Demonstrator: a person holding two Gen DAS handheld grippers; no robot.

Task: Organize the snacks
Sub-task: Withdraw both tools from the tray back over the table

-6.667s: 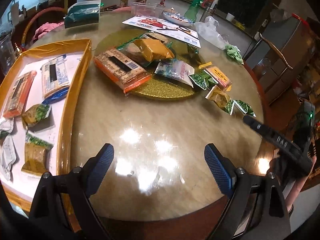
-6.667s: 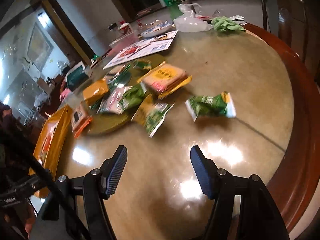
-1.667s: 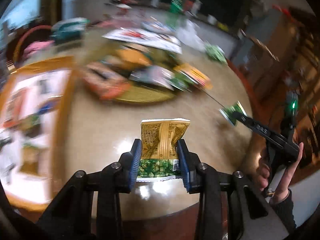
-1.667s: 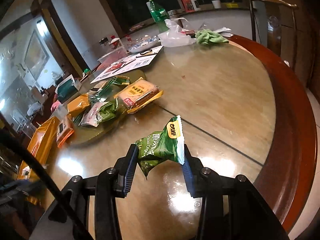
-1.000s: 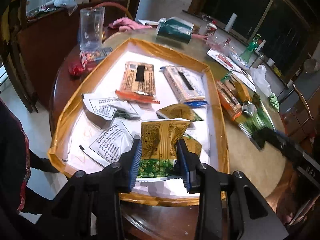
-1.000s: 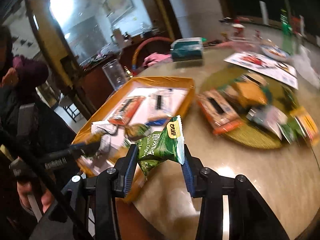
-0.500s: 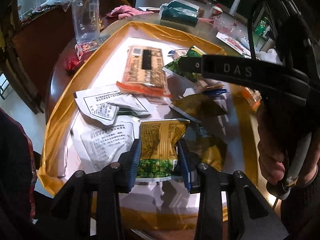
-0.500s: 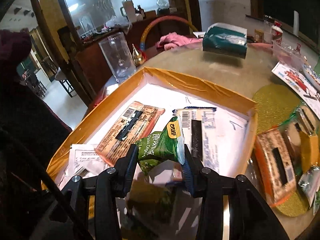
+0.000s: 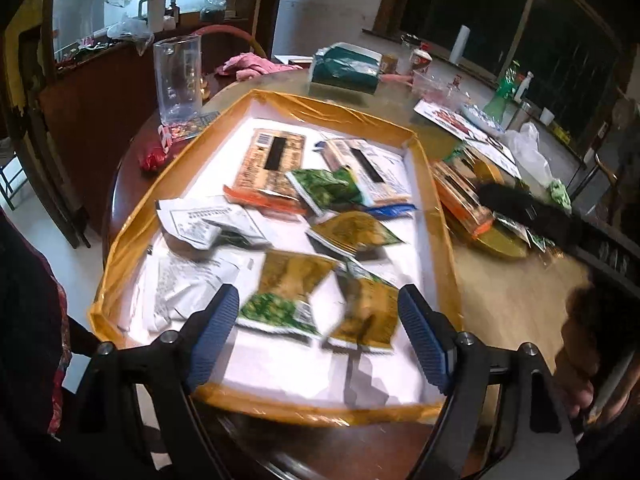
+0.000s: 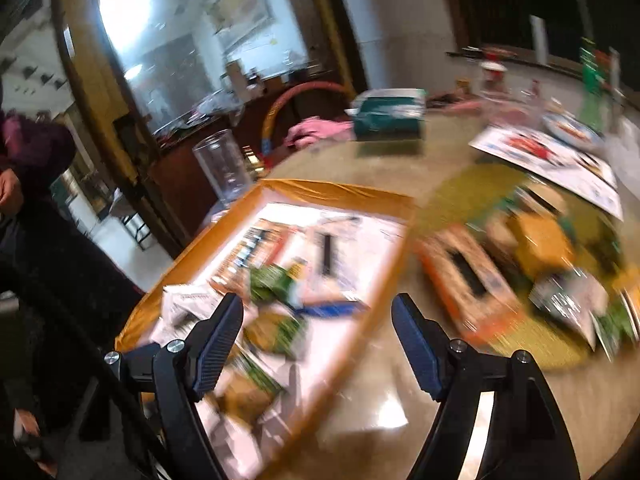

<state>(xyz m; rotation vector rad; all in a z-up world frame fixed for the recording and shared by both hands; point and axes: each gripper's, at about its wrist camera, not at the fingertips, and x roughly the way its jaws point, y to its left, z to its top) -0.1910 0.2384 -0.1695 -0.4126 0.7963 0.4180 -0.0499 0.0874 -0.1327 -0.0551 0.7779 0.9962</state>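
While the left hand-held gripper (image 9: 318,330) is hovering wide open and empty over the near end of the orange-rimmed white-lined tray (image 9: 436,216), a gold-and-green pea snack packet (image 9: 286,292) is lying in the tray between its blue pads, touching neither. More packets are crowding the tray, among them a green pea snack packet (image 9: 326,188) resting against a long orange cracker pack (image 9: 270,168). A clear tall plastic cup (image 9: 177,76) is standing past the tray's far left corner on the round glossy wooden table (image 9: 508,292), and dark windows are lining the room behind.

Seen from the right wrist, everything is blurring. The right hand-held gripper (image 10: 318,338) is also gaping empty, sitting above the tray's right rim (image 10: 376,292), with a gold glittery round mat (image 10: 476,192) of snacks beyond on the table.
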